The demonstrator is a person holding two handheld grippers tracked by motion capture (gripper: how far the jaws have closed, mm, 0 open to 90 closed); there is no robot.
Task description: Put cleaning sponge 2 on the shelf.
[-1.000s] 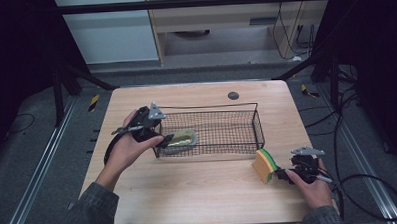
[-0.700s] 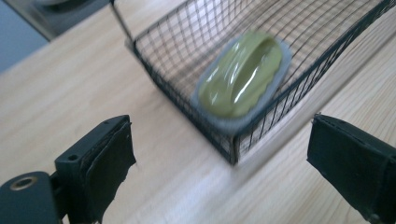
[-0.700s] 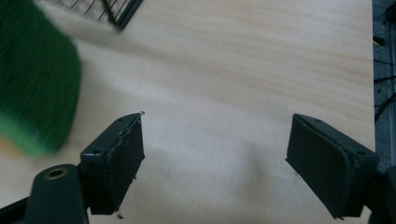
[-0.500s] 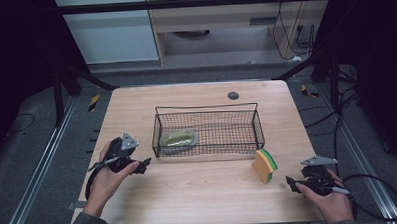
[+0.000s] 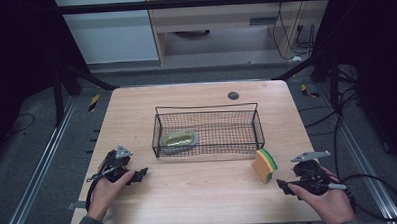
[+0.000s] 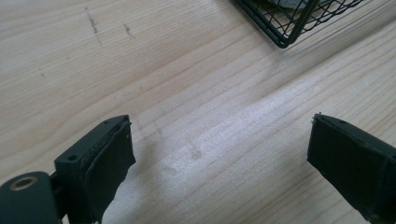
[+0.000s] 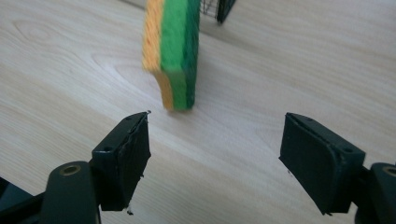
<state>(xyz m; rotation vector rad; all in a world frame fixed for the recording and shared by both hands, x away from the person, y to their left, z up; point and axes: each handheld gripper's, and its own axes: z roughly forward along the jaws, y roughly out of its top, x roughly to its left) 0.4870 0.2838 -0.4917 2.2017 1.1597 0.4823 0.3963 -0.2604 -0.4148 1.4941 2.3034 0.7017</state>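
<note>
On the table (image 5: 204, 192), just right of the wire basket (image 5: 207, 129), sponge (image 5: 264, 165) stands on edge, long axis seemingly upright, ahead of the right hand-held gripper (image 5: 283, 185), jaws apart, empty.

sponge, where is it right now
In the high view the sponge stands on edge on the table, just outside the wire basket's near right corner, ahead of the open right claw.

Lab/test rig: wood table (image 5: 199, 192) in black frame (image 5: 192, 2), cables (image 5: 359, 181) on floor.
</note>
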